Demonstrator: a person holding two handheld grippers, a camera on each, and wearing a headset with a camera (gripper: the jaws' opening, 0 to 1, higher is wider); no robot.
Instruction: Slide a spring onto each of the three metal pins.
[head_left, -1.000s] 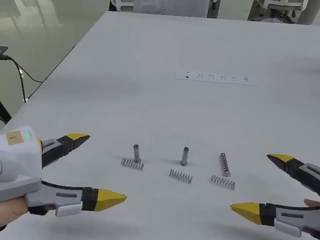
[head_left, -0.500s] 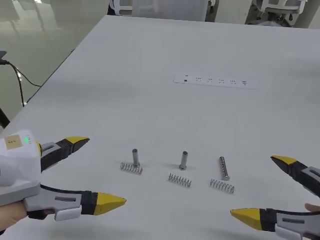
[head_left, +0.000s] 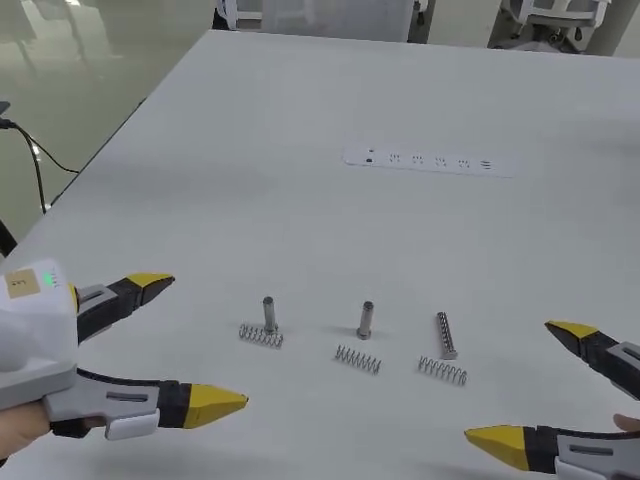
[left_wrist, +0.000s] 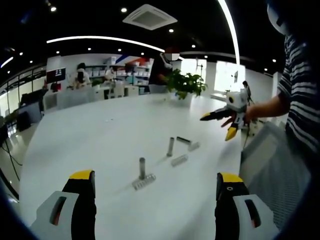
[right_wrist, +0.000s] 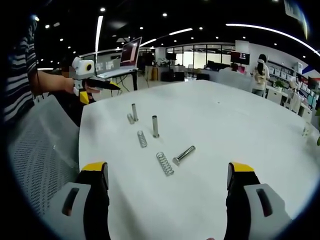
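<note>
Hovering low over the near edge of the white counter (head_left: 300, 200), the left tongs (head_left: 185, 342) sit at the lower left of the head view. Their yellow-tipped jaws are spread wide apart and grip nothing. The right tongs (head_left: 532, 385) hang at the lower right, likewise gaping wide with nothing between the jaws.

Between the two pairs runs a row of three metal pins, each with a coil spring lying loose on the counter on its near side. The left pin (head_left: 268, 312) stands upright, and the left spring (head_left: 261, 335) lies on its side just in front of the pin's base. The middle pin (head_left: 366, 320) also stands upright, with the middle spring (head_left: 358, 359) lying near it but a little apart. The right pin (head_left: 445, 335) lies flat on its side in the right gripper view, and the right spring (head_left: 442, 371) lies just beside it.

Farther back, well apart from the row, a white power strip (head_left: 428, 161) lies flat across the counter. A black cable (head_left: 30, 150) trails over the floor beyond the counter's left edge.
</note>
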